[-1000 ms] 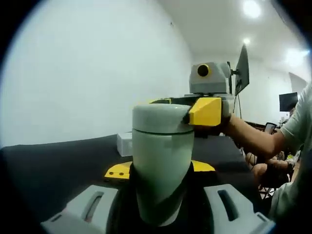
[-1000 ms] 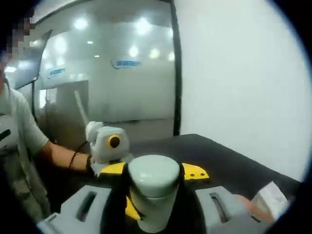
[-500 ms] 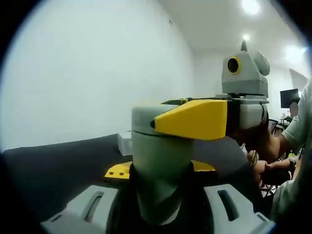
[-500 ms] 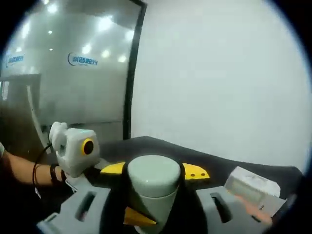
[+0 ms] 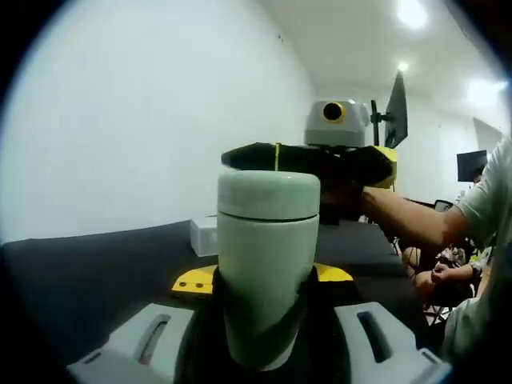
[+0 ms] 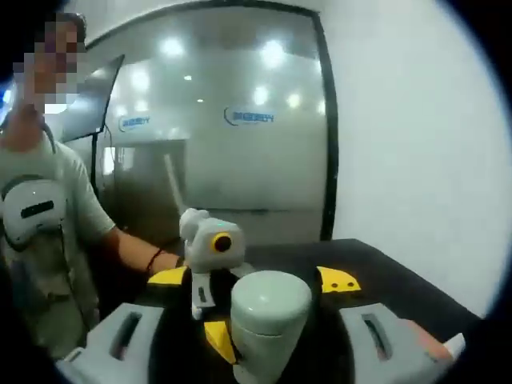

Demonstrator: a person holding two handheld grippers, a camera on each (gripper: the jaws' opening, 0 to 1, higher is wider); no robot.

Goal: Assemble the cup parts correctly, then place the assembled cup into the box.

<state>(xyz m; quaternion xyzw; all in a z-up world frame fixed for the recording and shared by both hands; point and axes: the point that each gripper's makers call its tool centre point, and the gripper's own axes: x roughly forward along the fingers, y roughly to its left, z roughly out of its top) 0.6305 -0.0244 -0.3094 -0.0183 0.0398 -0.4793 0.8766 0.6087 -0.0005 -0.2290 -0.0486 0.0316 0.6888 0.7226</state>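
Between my grey, yellow-tipped jaws: a pale mint-green cup [image 5: 267, 264] with matching lid [image 5: 269, 194], above the black table [image 5: 96, 272].

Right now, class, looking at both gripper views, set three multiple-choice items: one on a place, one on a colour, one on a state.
1. Where is the white box?
A. on the black table behind the cup
B. on top of the cup
C. in a person's hand

2. What colour is the cup?
A. red
B. pale green
C. black

3. How is the lid?
A. lying on the table
B. seated on the cup
C. inside the box

Answers: 1 A, the box rests on the table beyond the cup; 2 B, body and lid look pale green; 3 B, the lid caps the cup's top.
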